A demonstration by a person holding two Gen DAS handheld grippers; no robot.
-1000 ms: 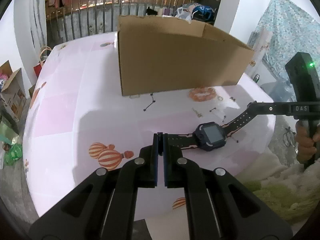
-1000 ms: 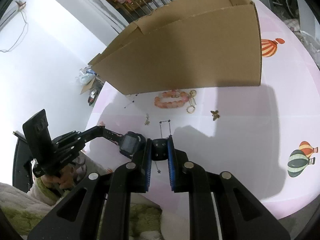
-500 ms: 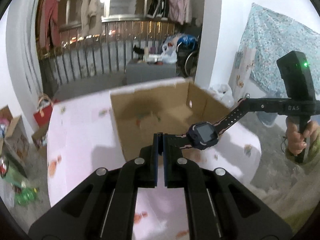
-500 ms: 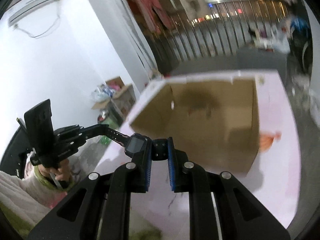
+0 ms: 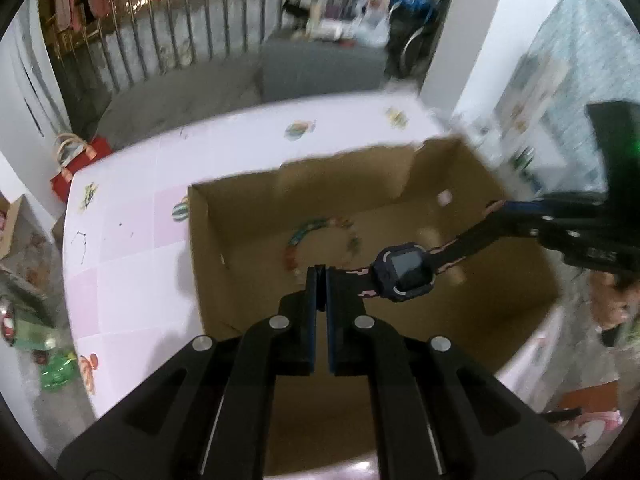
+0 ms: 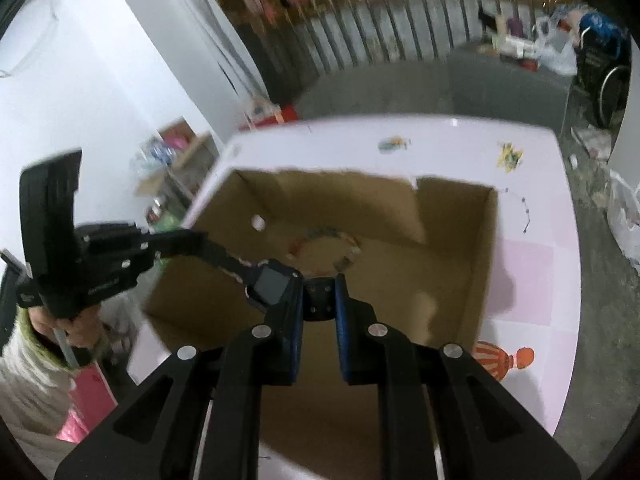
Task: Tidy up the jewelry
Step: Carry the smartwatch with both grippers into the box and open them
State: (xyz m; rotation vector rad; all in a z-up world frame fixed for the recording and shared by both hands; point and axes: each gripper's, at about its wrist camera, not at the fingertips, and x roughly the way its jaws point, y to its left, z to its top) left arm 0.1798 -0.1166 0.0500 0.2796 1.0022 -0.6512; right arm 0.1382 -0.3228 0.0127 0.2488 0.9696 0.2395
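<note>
A dark blue smartwatch (image 5: 406, 272) with a black and pink strap hangs stretched between both grippers, above the open cardboard box (image 5: 196, 240). My left gripper (image 5: 320, 276) is shut on one strap end. My right gripper (image 6: 319, 292) is shut on the other strap end, with the watch face (image 6: 272, 284) just left of its jaws. Each view shows the other gripper: the right gripper (image 5: 500, 206) at the right, the left gripper (image 6: 200, 236) at the left. A beaded bracelet (image 5: 304, 236) lies on the box floor (image 6: 400, 264).
The box stands on a pink table (image 6: 532, 272) with balloon prints. A thin necklace (image 6: 526, 212) lies on the table beside the box, and another chain (image 5: 80, 244) lies near the far left edge. A red bag (image 5: 80, 164), railing and floor clutter surround the table.
Both grippers have lifted the watch off the table and carried it up and forward over the box. The views now look down into the box instead of at its outer wall.
</note>
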